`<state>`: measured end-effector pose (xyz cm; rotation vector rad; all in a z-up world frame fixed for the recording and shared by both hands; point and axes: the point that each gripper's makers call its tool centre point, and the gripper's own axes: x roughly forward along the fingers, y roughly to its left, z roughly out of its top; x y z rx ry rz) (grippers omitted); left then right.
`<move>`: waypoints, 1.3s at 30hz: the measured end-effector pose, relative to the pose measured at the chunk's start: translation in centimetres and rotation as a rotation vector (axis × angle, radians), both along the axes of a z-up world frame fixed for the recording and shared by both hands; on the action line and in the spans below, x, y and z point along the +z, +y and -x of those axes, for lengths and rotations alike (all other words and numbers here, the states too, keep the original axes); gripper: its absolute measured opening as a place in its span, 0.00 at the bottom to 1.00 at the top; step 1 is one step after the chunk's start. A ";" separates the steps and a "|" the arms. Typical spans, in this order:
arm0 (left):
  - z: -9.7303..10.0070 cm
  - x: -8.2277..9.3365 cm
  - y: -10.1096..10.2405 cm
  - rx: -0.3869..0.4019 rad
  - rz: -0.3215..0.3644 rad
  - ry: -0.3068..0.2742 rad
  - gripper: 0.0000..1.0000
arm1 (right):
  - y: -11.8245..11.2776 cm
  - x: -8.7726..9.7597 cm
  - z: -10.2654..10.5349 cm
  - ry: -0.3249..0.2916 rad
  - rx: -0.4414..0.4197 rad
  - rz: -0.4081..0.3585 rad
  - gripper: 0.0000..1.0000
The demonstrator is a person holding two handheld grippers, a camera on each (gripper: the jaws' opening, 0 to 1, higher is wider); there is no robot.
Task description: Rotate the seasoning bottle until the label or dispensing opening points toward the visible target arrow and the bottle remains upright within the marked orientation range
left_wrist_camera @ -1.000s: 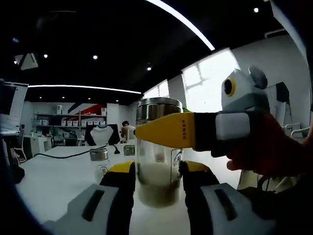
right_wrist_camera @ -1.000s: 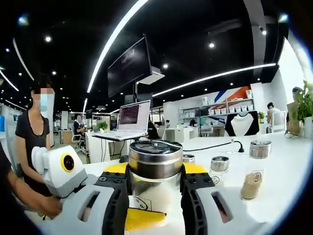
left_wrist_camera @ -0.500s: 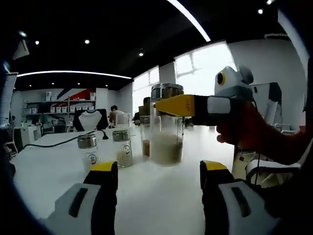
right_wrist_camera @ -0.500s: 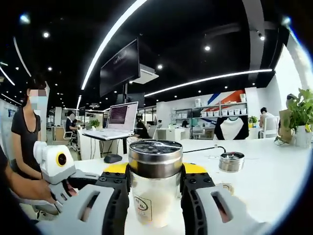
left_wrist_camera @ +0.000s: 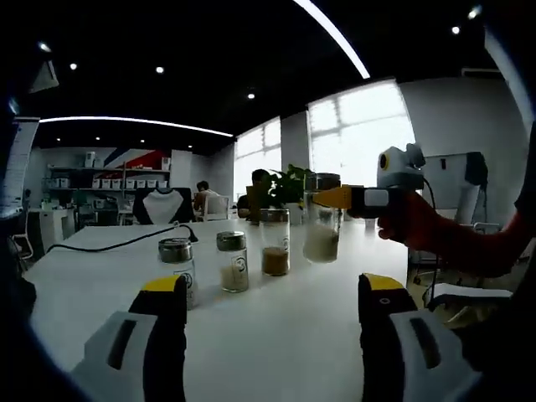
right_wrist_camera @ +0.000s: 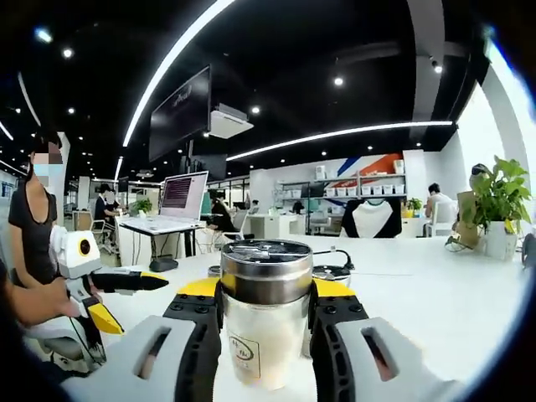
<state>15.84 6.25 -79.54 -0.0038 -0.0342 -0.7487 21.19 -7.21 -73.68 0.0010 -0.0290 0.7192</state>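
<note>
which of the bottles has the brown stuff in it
The third bottle from the left in the left gripper view holds brown seasoning. The two bottles left of it and the one held in the right tongs hold pale contents.

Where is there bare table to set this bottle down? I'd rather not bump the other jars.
Bare tabletop lies between the left gripper and the row of three small jars; in the right gripper view the table toward the potted plant also looks bare. It is crowded along that jar row, close beside the seasoning bottle in the right gripper.

Each hand-held gripper (left_wrist_camera: 266,335) has grey bodies, black jaws and yellow tips.
</note>
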 end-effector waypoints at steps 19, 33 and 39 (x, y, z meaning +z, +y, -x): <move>-1.0 -0.2 1.3 0.048 -0.031 -0.002 1.00 | -6.5 -1.5 -4.1 -0.005 -0.027 0.081 0.38; -1.4 -1.3 2.4 0.096 -0.116 0.025 1.00 | -7.9 -4.4 -8.4 0.013 -0.032 0.159 0.38; -1.3 -1.6 2.4 0.092 -0.120 0.041 1.00 | -8.5 -4.3 -9.3 0.028 -0.032 0.121 0.38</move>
